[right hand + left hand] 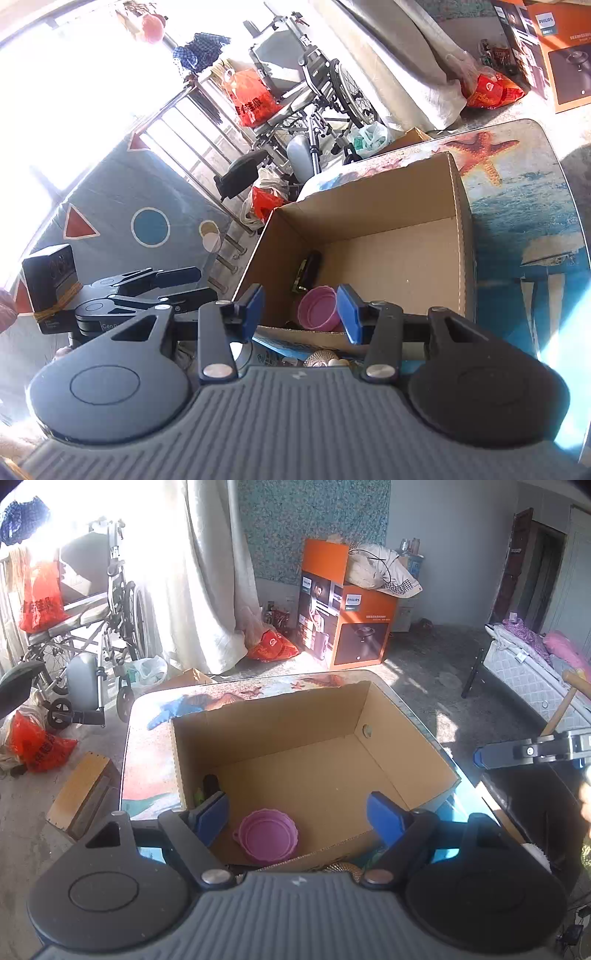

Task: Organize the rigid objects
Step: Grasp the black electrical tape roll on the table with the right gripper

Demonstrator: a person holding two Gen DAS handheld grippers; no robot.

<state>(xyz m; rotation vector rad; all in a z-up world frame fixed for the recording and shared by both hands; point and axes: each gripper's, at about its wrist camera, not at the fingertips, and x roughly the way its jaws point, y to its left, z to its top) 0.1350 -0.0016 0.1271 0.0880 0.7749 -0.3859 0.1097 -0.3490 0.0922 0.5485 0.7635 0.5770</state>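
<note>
The left gripper (297,812) hangs over the near end of the cardboard box (369,709), its blue pads spread wide with nothing between them; the right gripper (301,310) is also held above the near edge of the box, its jaws partly apart and empty; in the left wrist view the right gripper shows at the right edge, beside the table; inside the box, a pink bowl (267,834) sits upright on the floor at the near side, and a dark bottle-like object (308,269) lies just beyond it against the left wall; the box stands on a table (517,206) printed with starfish and sea; a wheelchair (107,627) and an orange carton (354,627) stand on the floor well beyond.
</note>
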